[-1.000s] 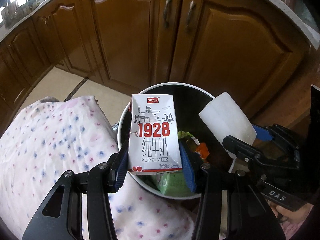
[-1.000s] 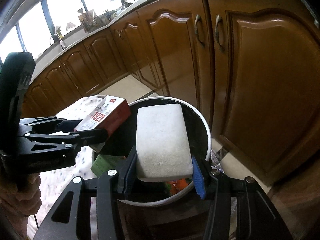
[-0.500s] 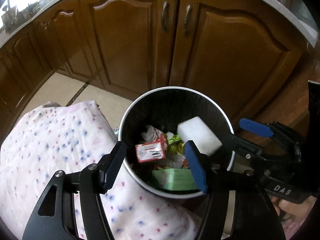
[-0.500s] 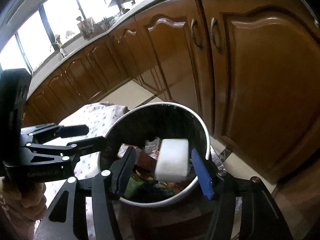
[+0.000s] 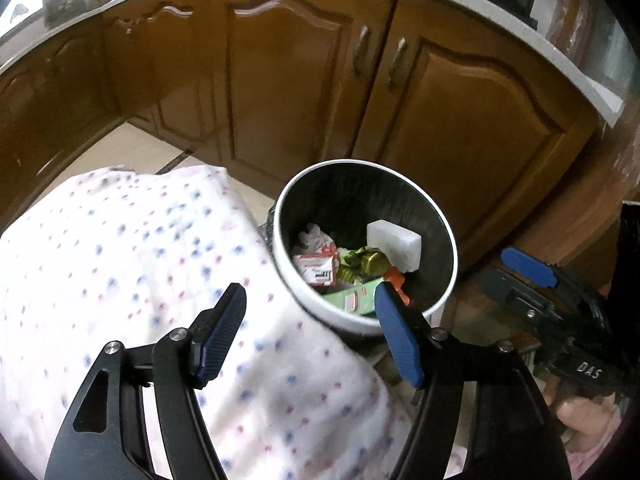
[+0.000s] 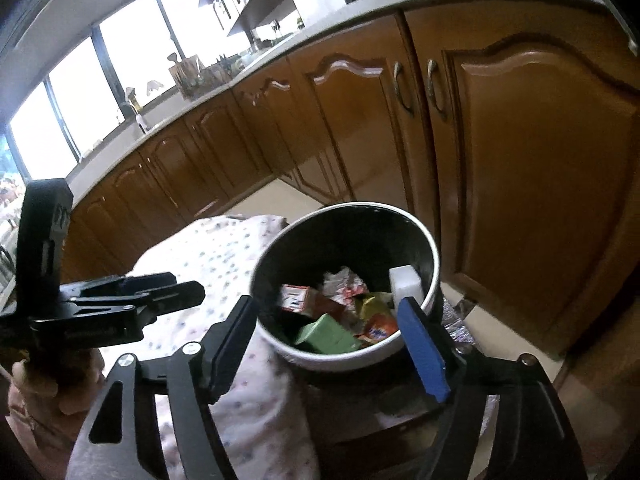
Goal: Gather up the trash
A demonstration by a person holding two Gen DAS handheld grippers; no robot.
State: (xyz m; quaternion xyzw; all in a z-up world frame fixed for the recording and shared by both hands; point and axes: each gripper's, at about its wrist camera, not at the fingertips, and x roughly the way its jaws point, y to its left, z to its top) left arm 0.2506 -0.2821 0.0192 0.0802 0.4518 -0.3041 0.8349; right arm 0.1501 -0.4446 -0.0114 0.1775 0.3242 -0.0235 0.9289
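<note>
A round white-rimmed bin [image 5: 449, 240] with a black liner stands on the floor in front of the cabinets. Inside it lie the red-and-white milk carton [image 5: 316, 268], the white foam block [image 5: 394, 244], a green carton [image 5: 352, 300] and crumpled wrappers. My left gripper [image 5: 310, 290] hangs over the dotted cloth at the bin's near rim, its jaws opening with nothing between them. My right gripper [image 6: 326, 304] hovers above the bin's [image 6: 434, 264] near edge, jaws also opening and empty. The foam block [image 6: 406, 284] leans against the bin's right wall, the milk carton [image 6: 296, 298] to its left.
A white cloth with blue and pink dots [image 5: 120, 260] covers a surface left of the bin. Brown wooden cabinet doors [image 5: 300, 80] under a pale countertop stand close behind. Beige floor tiles [image 5: 120, 148] show at the left. A hand [image 5: 580, 412] holds the right gripper.
Both grippers let go: the milk carton and the foam block dropped into the bin. Both jaws spread wider and both grippers pulled back from the bin.
</note>
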